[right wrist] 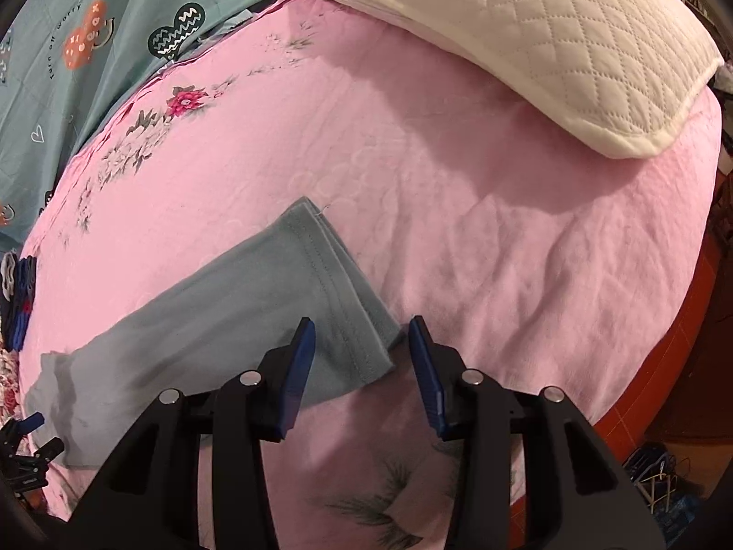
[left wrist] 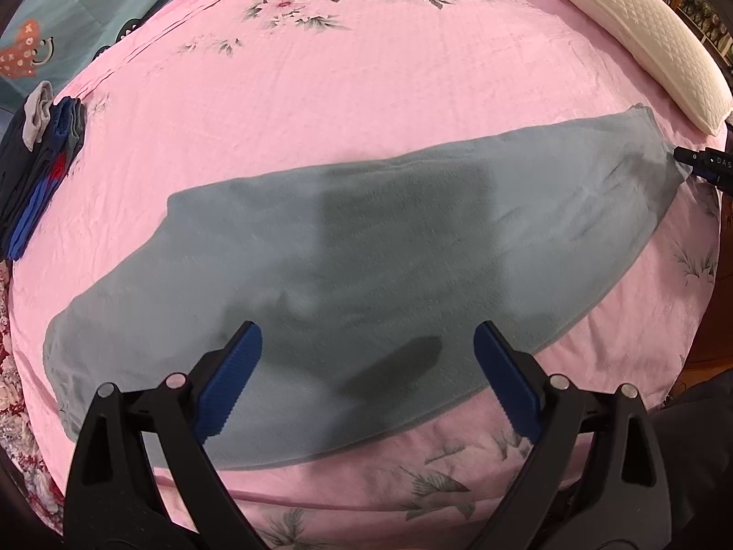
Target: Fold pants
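Note:
Grey pants (left wrist: 366,238) lie flat, folded lengthwise, across the pink floral bedsheet (left wrist: 320,91). My left gripper (left wrist: 366,327) hangs open above the wider end of the pants, with nothing between its blue pads, and its shadow falls on the cloth. In the right wrist view the leg hems (right wrist: 339,284) lie stacked. My right gripper (right wrist: 361,321) stands open astride the near hem corner, its pads clear of the cloth. The right gripper's tip (left wrist: 701,165) shows at the pants' far right end in the left wrist view. One of the left gripper's fingers (right wrist: 32,420) shows at the lower left.
A white quilted pillow (right wrist: 549,46) lies at the bed's head, beyond the hems. A stack of folded dark and blue clothes (left wrist: 41,160) sits at the left edge of the bed. A teal patterned quilt (right wrist: 91,46) lies behind. The bed edge and red floor (right wrist: 664,366) are to the right.

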A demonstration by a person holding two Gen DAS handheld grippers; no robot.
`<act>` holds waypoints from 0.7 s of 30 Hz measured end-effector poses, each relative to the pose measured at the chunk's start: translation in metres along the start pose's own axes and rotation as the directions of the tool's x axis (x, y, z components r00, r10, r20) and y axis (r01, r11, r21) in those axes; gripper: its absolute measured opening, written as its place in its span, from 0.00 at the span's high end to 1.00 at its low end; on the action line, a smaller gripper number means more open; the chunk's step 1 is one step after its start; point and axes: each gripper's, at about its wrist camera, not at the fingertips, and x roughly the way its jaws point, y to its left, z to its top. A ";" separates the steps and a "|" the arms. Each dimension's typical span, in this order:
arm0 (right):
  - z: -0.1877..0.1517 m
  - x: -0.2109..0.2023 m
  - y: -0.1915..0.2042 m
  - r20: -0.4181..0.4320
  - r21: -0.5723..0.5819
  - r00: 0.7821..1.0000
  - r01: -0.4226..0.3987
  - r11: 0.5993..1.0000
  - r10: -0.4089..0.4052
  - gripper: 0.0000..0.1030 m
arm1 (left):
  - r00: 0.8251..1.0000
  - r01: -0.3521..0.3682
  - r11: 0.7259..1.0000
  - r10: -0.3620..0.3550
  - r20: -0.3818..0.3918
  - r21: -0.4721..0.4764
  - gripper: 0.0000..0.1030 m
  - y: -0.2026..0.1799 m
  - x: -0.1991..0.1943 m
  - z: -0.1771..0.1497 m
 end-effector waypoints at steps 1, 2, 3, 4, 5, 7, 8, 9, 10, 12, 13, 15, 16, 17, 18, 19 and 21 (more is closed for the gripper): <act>0.000 0.001 0.000 0.001 -0.004 1.000 0.002 1.000 -0.002 0.57 | 1.000 0.000 1.000 0.000 -0.001 0.002 0.08 -0.001 0.000 0.000; 0.000 0.003 0.001 -0.003 -0.011 1.000 0.003 1.000 -0.003 0.57 | 1.000 -0.001 1.000 0.001 -0.003 0.005 0.08 -0.003 0.000 0.000; 0.000 0.004 0.001 -0.003 -0.023 1.000 0.004 1.000 -0.004 0.57 | 1.000 -0.002 1.000 0.002 -0.004 0.008 0.08 -0.005 0.000 0.000; -0.001 0.004 0.002 -0.002 -0.041 1.000 0.008 0.999 -0.008 0.57 | 1.000 -0.002 1.000 0.002 -0.005 0.011 0.08 -0.006 0.000 0.000; -0.001 0.005 0.004 -0.003 -0.057 1.000 0.014 0.998 -0.014 0.57 | 1.000 -0.003 1.000 0.004 -0.005 0.014 0.08 -0.008 0.000 0.000; -0.002 0.005 0.003 -0.001 -0.075 1.000 0.028 0.997 -0.028 0.63 | 1.000 -0.004 1.000 0.004 -0.006 0.016 0.08 -0.009 0.000 0.000; -0.002 0.004 0.003 0.000 -0.075 1.000 0.029 0.997 -0.029 0.65 | 1.000 -0.004 1.000 0.005 -0.007 0.016 0.08 -0.010 0.000 -0.001; -0.002 0.005 0.002 -0.001 -0.075 1.000 0.026 0.997 -0.026 0.69 | 1.000 -0.005 1.000 0.006 -0.009 0.015 0.08 -0.010 0.000 -0.001; -0.001 0.005 0.002 -0.003 -0.075 1.000 0.020 0.997 -0.021 0.74 | 1.000 -0.007 1.000 0.007 -0.011 0.014 0.08 -0.010 0.001 -0.001; -0.001 0.004 0.002 -0.006 -0.078 1.000 0.011 0.997 -0.011 0.79 | 1.000 -0.008 1.000 0.008 -0.011 0.015 0.08 -0.009 0.001 0.000; 0.000 0.003 0.002 -0.011 -0.078 1.000 -0.004 0.997 0.003 0.81 | 1.000 -0.008 1.000 0.008 -0.010 0.016 0.08 -0.008 0.000 0.000; 0.000 0.003 0.001 -0.017 -0.074 0.999 -0.031 0.997 0.030 0.82 | 1.000 -0.008 1.000 0.008 -0.009 0.019 0.08 -0.008 0.000 0.000; 0.001 0.004 0.000 -0.017 -0.071 0.999 -0.040 0.997 0.039 0.82 | 1.000 -0.010 1.000 0.010 -0.008 0.020 0.08 -0.008 0.000 0.000; 0.000 0.005 -0.002 -0.021 -0.067 0.999 -0.041 0.997 0.040 0.82 | 1.000 -0.010 1.000 0.011 -0.008 0.020 0.08 -0.008 0.000 0.000; 0.000 0.006 -0.003 -0.030 -0.054 0.998 -0.057 0.997 0.055 0.82 | 1.000 -0.011 1.000 0.011 -0.007 0.020 0.08 -0.008 -0.001 -0.001; 0.001 0.006 -0.002 -0.026 -0.063 0.998 -0.055 0.997 0.053 0.82 | 1.000 -0.012 1.000 0.012 -0.007 0.020 0.08 -0.008 -0.001 -0.001; 0.001 0.006 0.000 -0.027 -0.066 0.999 -0.048 0.997 0.046 0.82 | 1.000 -0.015 1.000 0.016 -0.003 0.018 0.08 -0.006 -0.002 -0.001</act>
